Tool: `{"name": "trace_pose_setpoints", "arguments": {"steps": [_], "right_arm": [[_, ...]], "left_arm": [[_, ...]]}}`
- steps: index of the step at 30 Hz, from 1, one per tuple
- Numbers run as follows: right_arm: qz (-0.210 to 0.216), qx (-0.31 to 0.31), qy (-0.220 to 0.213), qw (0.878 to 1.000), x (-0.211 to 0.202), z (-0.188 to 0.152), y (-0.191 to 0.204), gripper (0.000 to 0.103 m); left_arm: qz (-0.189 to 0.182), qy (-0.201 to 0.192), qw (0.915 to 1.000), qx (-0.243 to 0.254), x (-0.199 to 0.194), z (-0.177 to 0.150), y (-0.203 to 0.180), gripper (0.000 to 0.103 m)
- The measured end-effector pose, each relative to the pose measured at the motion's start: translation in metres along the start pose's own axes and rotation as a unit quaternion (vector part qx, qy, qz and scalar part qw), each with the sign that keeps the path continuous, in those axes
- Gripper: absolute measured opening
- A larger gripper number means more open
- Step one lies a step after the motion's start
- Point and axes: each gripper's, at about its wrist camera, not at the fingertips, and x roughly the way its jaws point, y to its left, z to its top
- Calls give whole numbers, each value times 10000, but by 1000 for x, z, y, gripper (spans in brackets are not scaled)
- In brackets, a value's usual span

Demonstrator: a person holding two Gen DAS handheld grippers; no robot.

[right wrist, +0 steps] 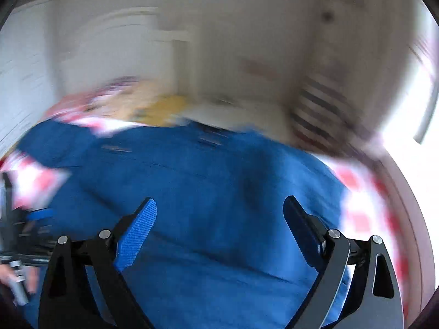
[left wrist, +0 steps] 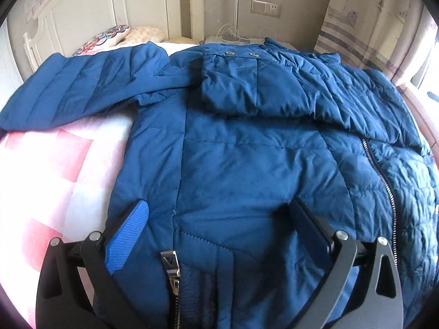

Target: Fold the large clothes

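A large blue padded jacket (left wrist: 247, 148) lies spread on the bed, hood folded down at the far end, one sleeve (left wrist: 71, 90) stretched to the left, the right side folded over with a zipper (left wrist: 384, 181) showing. My left gripper (left wrist: 219, 211) is open, its jaws wide apart low over the jacket's near hem by a zipper pull (left wrist: 170, 260). My right gripper (right wrist: 219, 208) is open above the jacket (right wrist: 219, 192); that view is blurred by motion. The left gripper (right wrist: 16, 235) shows at the right wrist view's left edge.
The bed has a pink and white checked cover (left wrist: 55, 170). Pillows (left wrist: 109, 38) lie by a white headboard (left wrist: 82, 5). A nightstand with cables (left wrist: 233, 38) stands behind the bed. A striped curtain (left wrist: 356, 35) and a bright window are at the right.
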Motion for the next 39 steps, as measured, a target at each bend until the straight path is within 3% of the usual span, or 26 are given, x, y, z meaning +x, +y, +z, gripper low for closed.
{"name": "trace_pose_setpoints", "arguments": {"steps": [3,5,7,11,14,16,17,19,20,22,24,27,28,30,32,33,34,37,38,39], "right_arm": [[-223,1190,403,9918,19,-29,-65,90],[-393,1635,551,9842,31,-46,-90,90],[-440,1961,647,9775,40,-63,-112,90],[-232,2360,566,9698,44,-75,-125,90],[-192,2301,494,9717,40,-75,-123,90],[-189,2254,407,9732,36,-76,-122,90],[-180,2243,359,9737,34,-77,-122,90],[-180,2251,285,9738,30,-76,-123,90],[-172,2260,248,9736,28,-76,-123,90],[-169,2282,207,9732,26,-75,-123,90],[-155,2304,172,9728,25,-76,-123,90],[-135,2328,132,9723,24,-77,-125,90],[-133,2333,134,9722,24,-77,-126,90],[-138,2340,173,9720,26,-77,-126,90],[-152,2334,211,9720,27,-76,-127,90],[-161,2327,208,9722,27,-76,-127,90],[-179,2325,187,9722,26,-76,-127,90],[-245,2321,138,9723,24,-76,-126,90],[-280,2292,102,9729,23,-76,-125,90],[-312,2239,55,9741,21,-75,-123,90]], "left_arm": [[-449,68,9987,-248,-6,4,9,101],[-975,252,9933,-558,-11,16,19,101],[-1213,228,9889,-829,-22,37,28,101],[-684,-187,9950,-708,-35,83,29,101],[-231,-178,9985,-467,-9,114,17,97],[173,-12,9988,-464,21,122,13,78],[179,90,9985,-503,30,121,13,72],[-147,394,9968,-679,54,113,8,38],[-242,311,9966,-718,54,110,6,32],[100,-32,9985,-545,41,107,-3,9],[30,-420,9973,-596,18,106,-2,7],[154,-1003,9907,-907,-29,108,12,6],[127,-1007,9905,-929,-33,107,15,7],[-33,-584,9959,-684,-20,104,16,9],[-77,-38,9995,-319,7,95,8,29],[-30,205,9996,-192,20,90,6,58],[22,195,9996,-186,26,88,5,66],[378,-573,9964,-497,2,83,13,72],[433,-1066,9912,-655,-16,83,14,77],[418,-1401,9867,-706,-30,83,13,88]]}}
